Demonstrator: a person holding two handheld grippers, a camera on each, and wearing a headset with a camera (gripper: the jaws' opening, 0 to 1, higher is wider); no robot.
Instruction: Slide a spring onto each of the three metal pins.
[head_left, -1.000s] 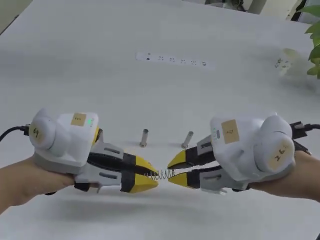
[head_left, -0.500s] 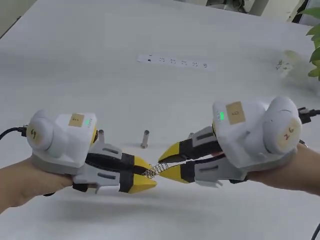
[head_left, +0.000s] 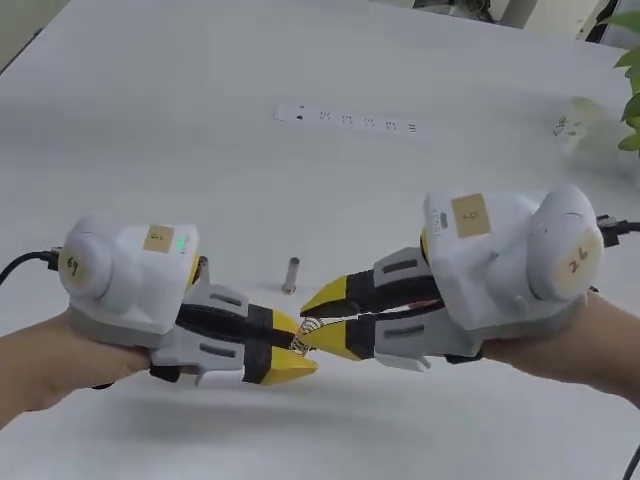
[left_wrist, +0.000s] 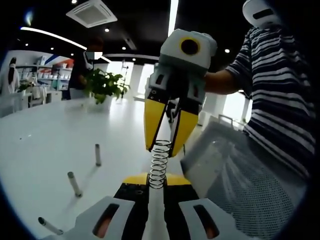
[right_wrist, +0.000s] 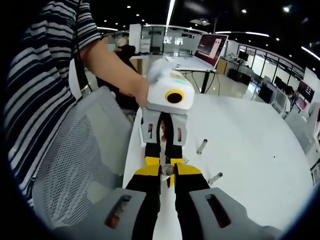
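A small steel spring (head_left: 306, 335) spans the gap between both grippers above the white table (head_left: 300, 200). My left gripper (head_left: 300, 358) is shut on one end of the spring (left_wrist: 160, 162). My right gripper (head_left: 318, 318) comes in from the right, its yellow jaws closed around the other end. In the right gripper view the spring (right_wrist: 167, 170) shows end-on between my right gripper's tips (right_wrist: 167, 173). One metal pin (head_left: 291, 275) stands upright just behind the tips. Three pins (left_wrist: 98, 154) (left_wrist: 74, 184) (left_wrist: 50, 226) show in the left gripper view.
A white power strip (head_left: 345, 120) lies at the table's far middle. Green plant leaves (head_left: 630, 100) hang in at the right edge. A black cable (head_left: 20, 265) trails off the left gripper. A grey mesh chair (right_wrist: 75, 150) sits close to the person.
My right gripper has moved left toward the left gripper and its jaws have closed from open onto the spring's free end. The left gripper has kept its hold in place.
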